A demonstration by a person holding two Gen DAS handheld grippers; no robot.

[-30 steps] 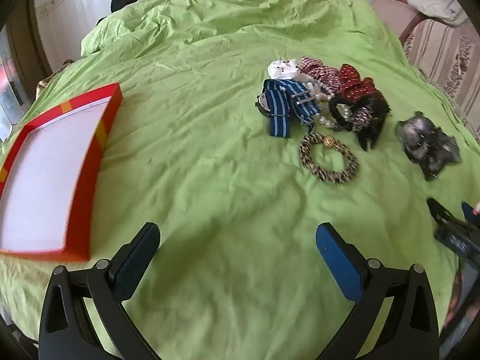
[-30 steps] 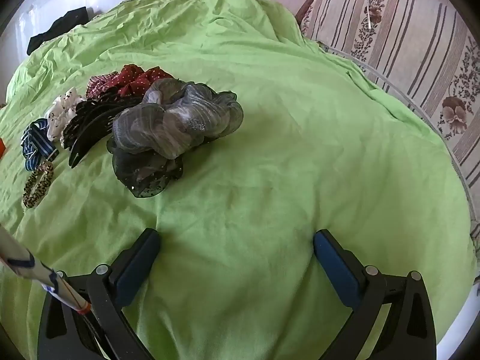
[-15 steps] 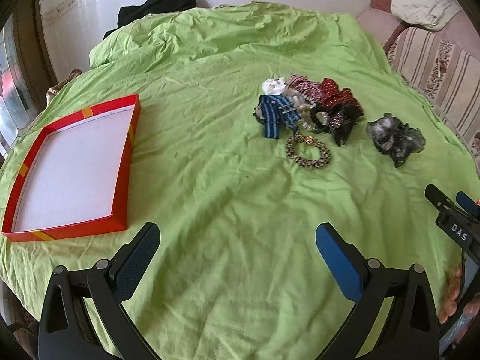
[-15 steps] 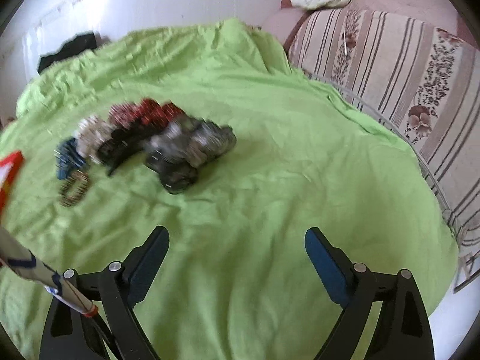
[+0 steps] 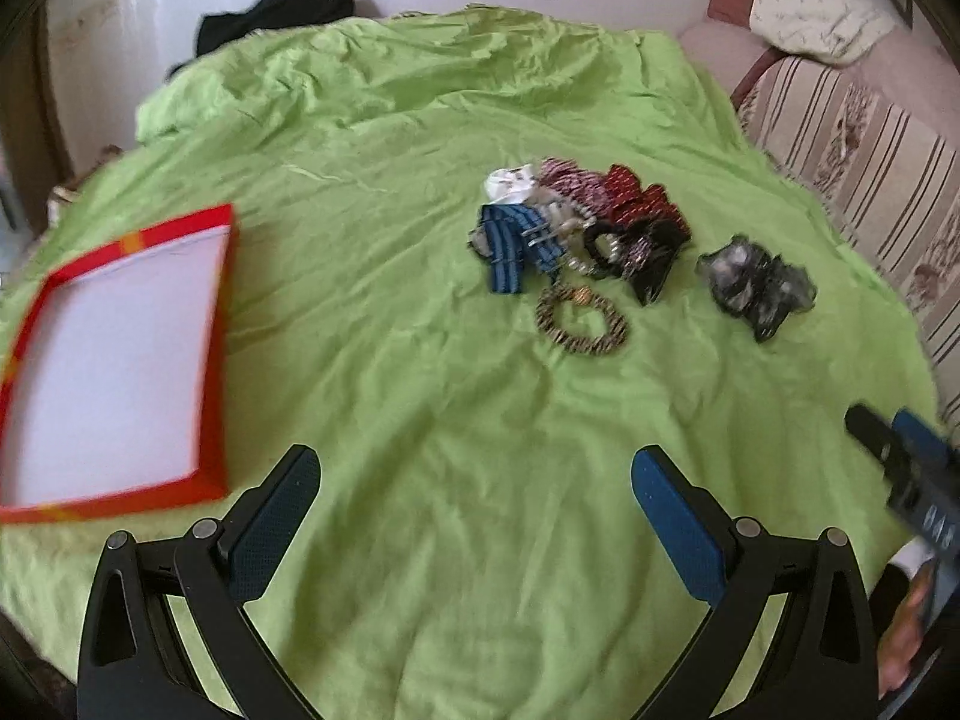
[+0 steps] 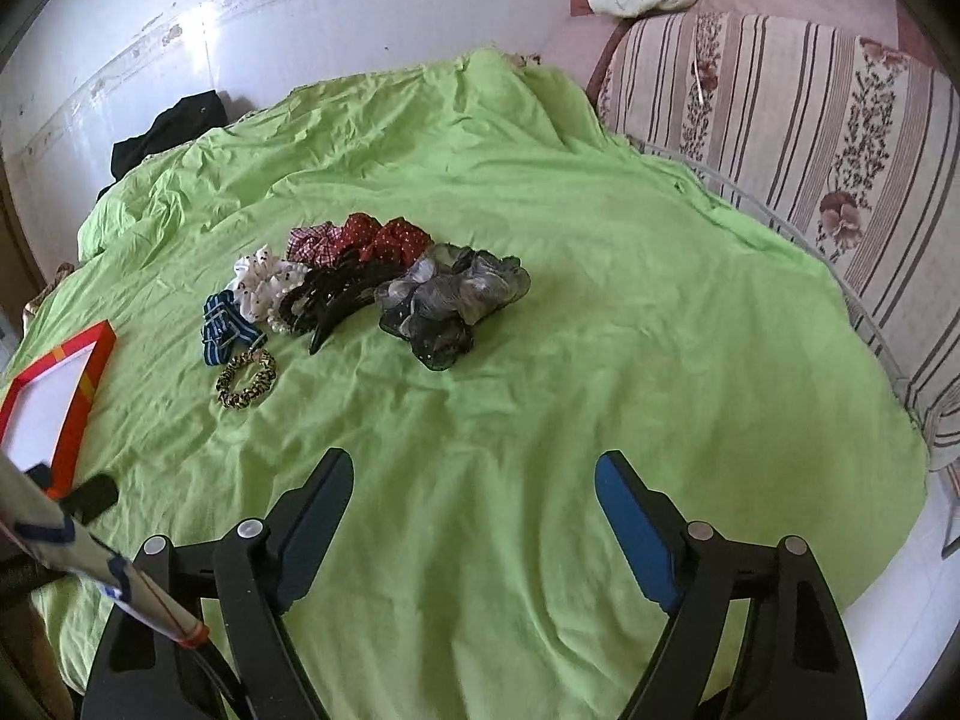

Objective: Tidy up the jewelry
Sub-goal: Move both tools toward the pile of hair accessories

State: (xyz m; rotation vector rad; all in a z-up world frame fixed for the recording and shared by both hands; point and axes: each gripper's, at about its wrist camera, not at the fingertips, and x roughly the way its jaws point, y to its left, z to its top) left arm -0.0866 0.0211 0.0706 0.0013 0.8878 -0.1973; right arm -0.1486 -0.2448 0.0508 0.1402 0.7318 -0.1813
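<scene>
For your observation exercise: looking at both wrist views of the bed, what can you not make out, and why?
- Pearl bracelet, right wrist view: mostly buried under the black hair claw.
- Red tray, right wrist view: cut off by the frame edge.
- Right gripper, left wrist view: blurred, cropped at the edge.

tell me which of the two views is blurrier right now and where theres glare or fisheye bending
Left wrist view: softer overall, motion smear on the red tray edge and the right gripper at the frame's side. Right wrist view: sharper, the grey scrunchie and the leopard bracelet crisp; bright glare on the white wall. Both views: fisheye bulges the green sheet into a dome, with dark corners.
</scene>
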